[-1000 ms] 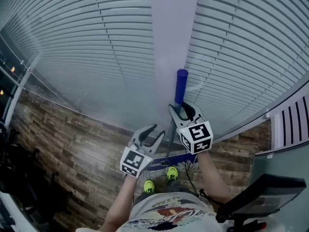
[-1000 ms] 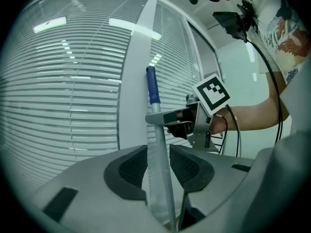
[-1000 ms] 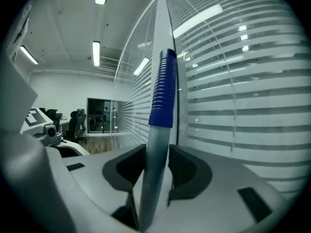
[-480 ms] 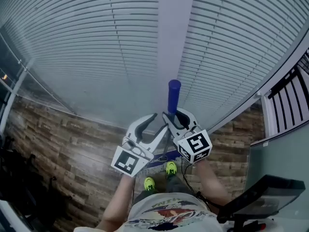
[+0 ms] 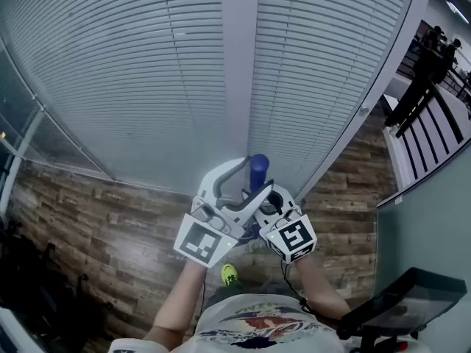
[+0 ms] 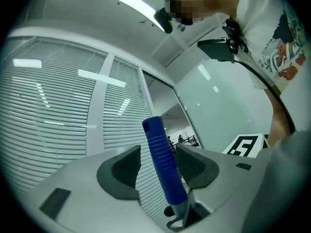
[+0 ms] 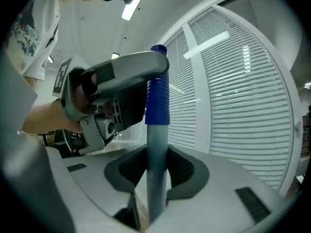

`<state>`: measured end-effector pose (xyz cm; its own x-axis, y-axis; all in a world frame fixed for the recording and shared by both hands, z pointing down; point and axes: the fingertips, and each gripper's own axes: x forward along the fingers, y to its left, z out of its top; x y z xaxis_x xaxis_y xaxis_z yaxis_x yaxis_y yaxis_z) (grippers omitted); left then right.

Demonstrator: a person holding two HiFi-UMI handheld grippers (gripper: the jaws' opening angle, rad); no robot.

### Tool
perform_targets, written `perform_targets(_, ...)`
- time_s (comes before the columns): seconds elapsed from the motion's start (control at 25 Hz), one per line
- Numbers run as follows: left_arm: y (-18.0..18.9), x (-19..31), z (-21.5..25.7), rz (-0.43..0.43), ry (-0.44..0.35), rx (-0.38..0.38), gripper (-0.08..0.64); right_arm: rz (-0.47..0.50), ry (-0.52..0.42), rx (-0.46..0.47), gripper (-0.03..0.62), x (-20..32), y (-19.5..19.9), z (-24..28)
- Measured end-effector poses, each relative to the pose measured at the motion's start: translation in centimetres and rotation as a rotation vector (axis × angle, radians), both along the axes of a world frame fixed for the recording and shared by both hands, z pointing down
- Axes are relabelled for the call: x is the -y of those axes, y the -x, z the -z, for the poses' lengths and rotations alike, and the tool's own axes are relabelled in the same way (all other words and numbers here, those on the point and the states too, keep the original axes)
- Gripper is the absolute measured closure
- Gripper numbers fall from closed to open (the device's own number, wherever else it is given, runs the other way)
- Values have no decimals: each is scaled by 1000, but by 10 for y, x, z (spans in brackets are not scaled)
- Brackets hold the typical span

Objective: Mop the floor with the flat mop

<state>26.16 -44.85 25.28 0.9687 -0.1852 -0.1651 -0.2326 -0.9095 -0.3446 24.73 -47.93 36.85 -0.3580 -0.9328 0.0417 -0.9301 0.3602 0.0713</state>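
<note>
The flat mop's handle stands upright in front of me, its ribbed blue grip (image 5: 258,169) on top of a grey shaft (image 7: 156,154). My left gripper (image 5: 254,175) is up at the blue grip (image 6: 163,164), which stands between its jaws. The jaws are opening, and a gap shows beside the left pad (image 6: 124,171). Just below, my right gripper (image 5: 271,203) is shut on the grey shaft, both pads against it (image 7: 156,171). The left gripper's finger (image 7: 121,76) arches by the grip's top. The grippers hide the mop head.
Slatted window blinds and a white pillar (image 5: 239,65) rise straight ahead. Wood-look floor (image 5: 96,219) lies below, with my green shoe (image 5: 229,273) on it. A dark stand (image 5: 405,300) sits at the lower right, a dark railing (image 5: 434,116) at the right, and dark clutter (image 5: 29,285) at the lower left.
The left gripper has climbed from beside the shaft to the blue grip, and its jaws have spread wider. The right gripper and handle came closer to me. The view has swung right.
</note>
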Motion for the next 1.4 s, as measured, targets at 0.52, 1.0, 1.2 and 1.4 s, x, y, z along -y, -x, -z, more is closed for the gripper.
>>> perform_targets(0.52, -46, -226, -12, 15, 53, -10, 427, 156, -32, 5, 476, -206, -16, -22)
perform_targets(1.0, -52, -340, -49, -15, 98, 88, 456, 205, 80, -13, 495, -299, -1, -57)
perform_targets(1.2, -36, -395, -72, -56, 147, 189, 456, 256, 95, 6, 494, -348, 19, -73)
perform_targets(1.4, -8, -475, -100, -78, 179, 219, 445, 291, 137, -39, 492, -423, 50, -100)
